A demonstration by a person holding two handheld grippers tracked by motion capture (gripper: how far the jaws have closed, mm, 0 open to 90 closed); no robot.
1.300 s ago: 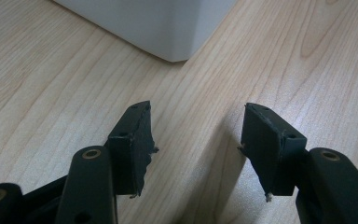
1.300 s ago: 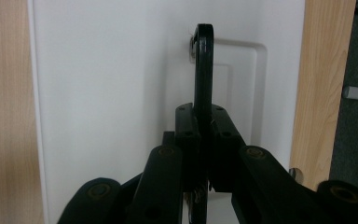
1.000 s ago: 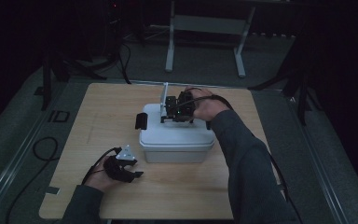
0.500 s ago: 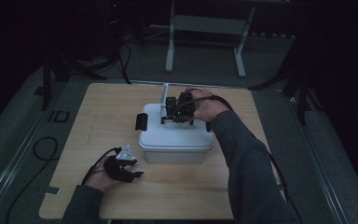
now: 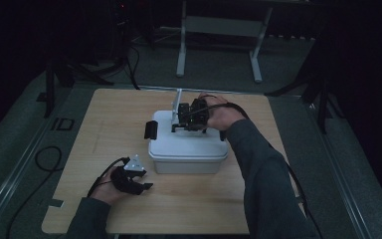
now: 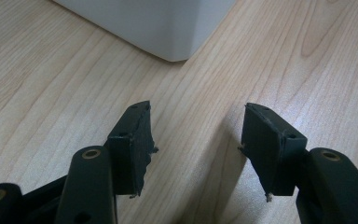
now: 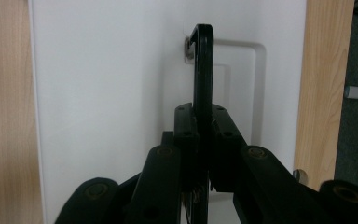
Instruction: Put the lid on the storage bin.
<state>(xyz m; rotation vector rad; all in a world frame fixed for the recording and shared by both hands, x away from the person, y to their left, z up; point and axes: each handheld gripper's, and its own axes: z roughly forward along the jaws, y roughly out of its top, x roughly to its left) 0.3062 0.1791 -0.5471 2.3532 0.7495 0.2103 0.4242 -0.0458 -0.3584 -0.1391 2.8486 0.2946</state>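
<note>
A white lidded box (image 5: 186, 149) stands in the middle of the wooden table (image 5: 109, 114), with a black latch (image 5: 150, 130) on its left end. My right gripper (image 5: 185, 117) reaches over the lid from the right. In the right gripper view the gripper (image 7: 202, 116) is shut on the lid's thin black handle (image 7: 203, 60), which stands up from its recess. My left gripper (image 5: 142, 179) rests low on the table by the box's front left corner. Its jaws (image 6: 196, 123) are open over bare wood, with the box corner (image 6: 158, 23) just ahead.
Behind the table a grey metal frame (image 5: 219, 25) stands on the floor. Cables (image 5: 45, 159) loop on the floor to the left. A grey rod (image 5: 177, 97) sticks up at the box's far side. Bare table lies left of and in front of the box.
</note>
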